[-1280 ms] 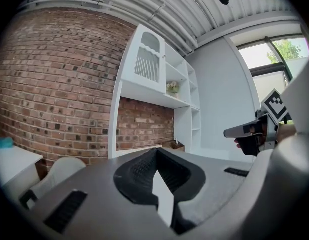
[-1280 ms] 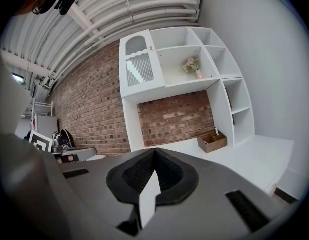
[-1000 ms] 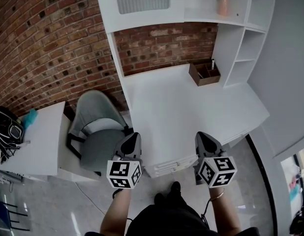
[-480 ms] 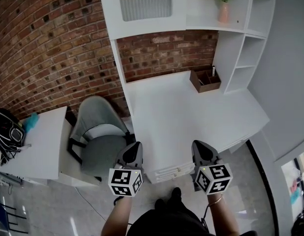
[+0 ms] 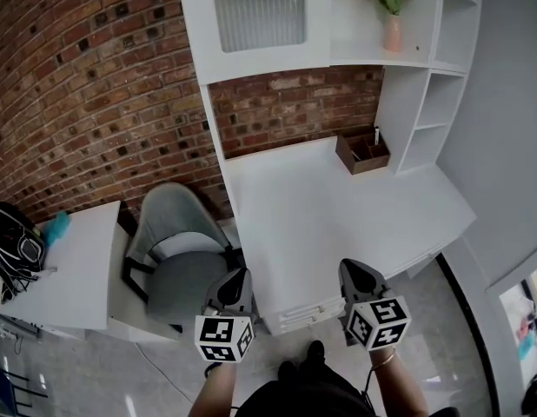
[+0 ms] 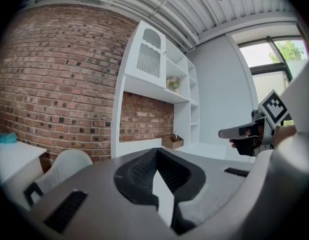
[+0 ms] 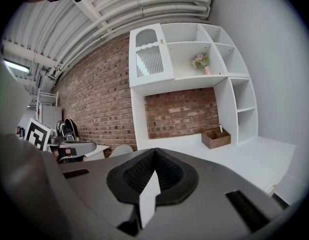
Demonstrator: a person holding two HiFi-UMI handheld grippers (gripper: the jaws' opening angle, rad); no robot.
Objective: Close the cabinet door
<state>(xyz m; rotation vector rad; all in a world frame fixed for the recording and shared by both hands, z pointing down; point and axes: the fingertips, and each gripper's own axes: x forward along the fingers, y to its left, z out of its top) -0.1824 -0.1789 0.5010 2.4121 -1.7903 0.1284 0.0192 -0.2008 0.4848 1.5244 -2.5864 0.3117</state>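
The white wall cabinet's door (image 5: 258, 11), with a ribbed glass pane, hangs above the desk and lies flush with the cabinet front. It also shows in the left gripper view as the arched door (image 6: 148, 59) and in the right gripper view as the door (image 7: 150, 59). My left gripper (image 5: 236, 278) and right gripper (image 5: 355, 272) are held low in front of the desk's near edge, far below the door. Both are shut with nothing between their jaws, which meet at the tips of the left gripper (image 6: 155, 153) and the right gripper (image 7: 154, 153).
A white desk (image 5: 338, 207) stands below the cabinet with a wooden box (image 5: 362, 150) at its back. A pink vase of flowers (image 5: 390, 24) stands on the shelf beside the door. A grey chair (image 5: 177, 250) and a side table (image 5: 69, 259) with a black bag (image 5: 12, 241) are at the left.
The head view has tipped upward, so more of the cabinet door shows and the grippers sit lower in the picture. Both grippers stay shut and almost still.
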